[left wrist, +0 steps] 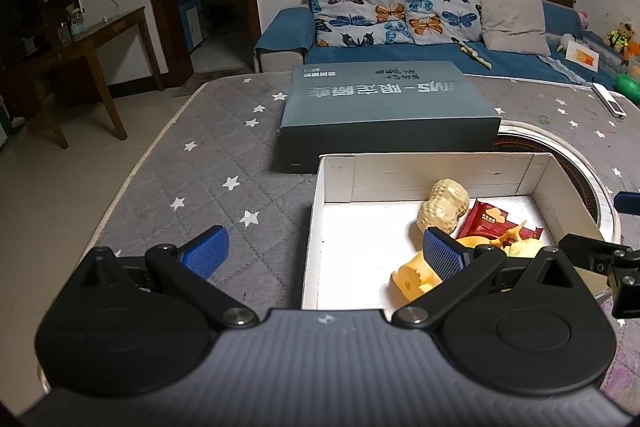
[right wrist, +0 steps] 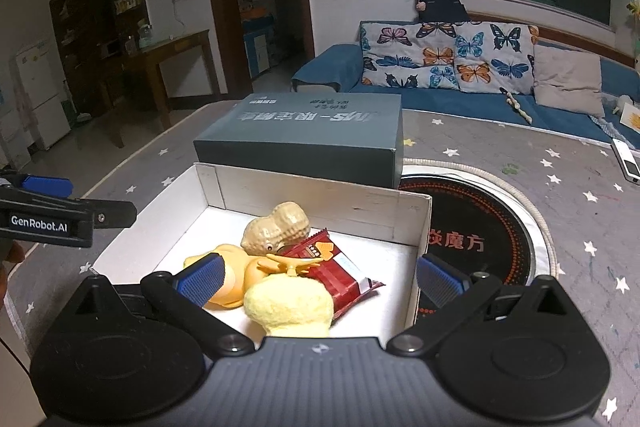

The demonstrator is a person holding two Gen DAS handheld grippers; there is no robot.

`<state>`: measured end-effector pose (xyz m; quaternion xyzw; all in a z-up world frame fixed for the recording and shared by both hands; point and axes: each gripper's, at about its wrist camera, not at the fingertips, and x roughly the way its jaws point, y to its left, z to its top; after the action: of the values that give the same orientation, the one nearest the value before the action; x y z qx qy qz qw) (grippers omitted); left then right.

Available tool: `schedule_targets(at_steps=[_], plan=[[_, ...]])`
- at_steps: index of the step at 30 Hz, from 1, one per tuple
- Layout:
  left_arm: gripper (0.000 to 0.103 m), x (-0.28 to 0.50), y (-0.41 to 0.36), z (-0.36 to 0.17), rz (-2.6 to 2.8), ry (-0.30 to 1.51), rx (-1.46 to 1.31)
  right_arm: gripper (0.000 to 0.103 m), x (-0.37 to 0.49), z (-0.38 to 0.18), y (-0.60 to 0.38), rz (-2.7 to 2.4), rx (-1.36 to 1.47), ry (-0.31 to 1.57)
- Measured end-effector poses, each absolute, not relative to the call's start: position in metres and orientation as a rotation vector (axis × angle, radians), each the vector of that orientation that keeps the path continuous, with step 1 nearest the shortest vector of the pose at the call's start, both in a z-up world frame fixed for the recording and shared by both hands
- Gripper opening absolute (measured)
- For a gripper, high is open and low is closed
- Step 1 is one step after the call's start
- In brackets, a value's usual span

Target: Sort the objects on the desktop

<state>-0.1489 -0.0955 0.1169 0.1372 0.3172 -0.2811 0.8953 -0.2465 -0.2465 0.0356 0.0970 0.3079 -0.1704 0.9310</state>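
Sorting looks nearly done: the white box point(right wrist: 412, 223) on the star-print cloth point(left wrist: 208, 163) already holds 4 items, a peanut toy point(right wrist: 280, 227), red snack packet point(right wrist: 340, 267), orange toy point(left wrist: 416, 277) and yellow plush point(right wrist: 288, 303). Left gripper point(left wrist: 326, 255) and right gripper point(right wrist: 320, 281) both hang spread wide, empty.

Your white box point(right wrist: 312, 203) looks like matt cardboard. Inside it, the red packet point(right wrist: 340, 267) is glossy foil, the yellow toy point(right wrist: 288, 307) fuzzy plush, the peanut point(right wrist: 276, 227) smooth plastic. Quilted cloth covers the worktop point(left wrist: 224, 155); the claw pads point(left wrist: 206, 255) are ribbed blue rubber.
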Motion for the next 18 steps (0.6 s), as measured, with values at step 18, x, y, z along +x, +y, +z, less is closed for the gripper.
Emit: schedule_targets(at_steps=[18], plan=[[0.103,-0.125,-0.11,0.116,-0.587,0.68,0.296,0.103,-0.226,0.042,-0.26,-0.351,0.206,0.646]])
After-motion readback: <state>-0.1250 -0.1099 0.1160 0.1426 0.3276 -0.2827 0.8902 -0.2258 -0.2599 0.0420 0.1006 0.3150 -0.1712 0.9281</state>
